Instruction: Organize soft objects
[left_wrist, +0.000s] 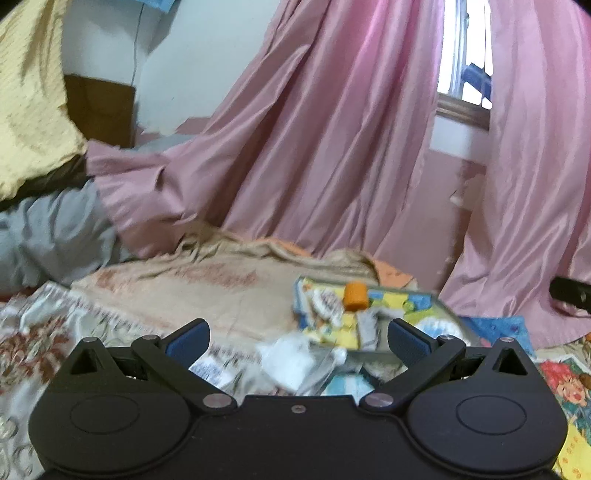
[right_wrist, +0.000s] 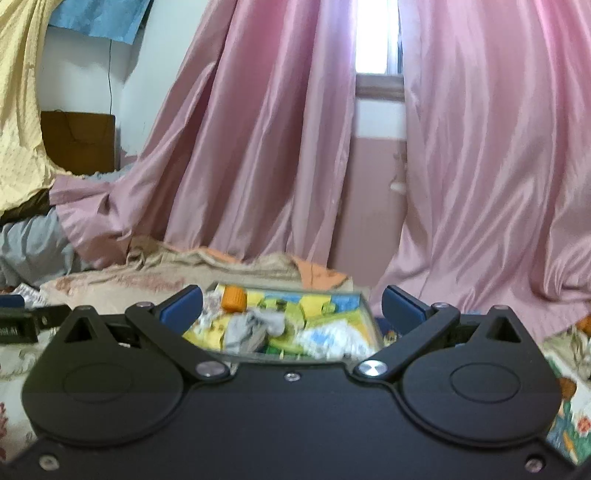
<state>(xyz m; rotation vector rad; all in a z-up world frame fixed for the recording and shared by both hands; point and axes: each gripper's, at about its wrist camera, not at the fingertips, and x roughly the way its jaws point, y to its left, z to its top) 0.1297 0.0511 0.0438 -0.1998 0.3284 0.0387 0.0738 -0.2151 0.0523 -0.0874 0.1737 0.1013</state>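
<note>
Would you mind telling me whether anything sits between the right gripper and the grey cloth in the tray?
Nothing visible does. The right gripper is open, and the grey cloth lies straight ahead between its fingers, on top of the tray. An orange block sits behind and left of the cloth, off the path.

One orange block (right_wrist: 233, 299); two pink curtains (right_wrist: 258, 147)
</note>
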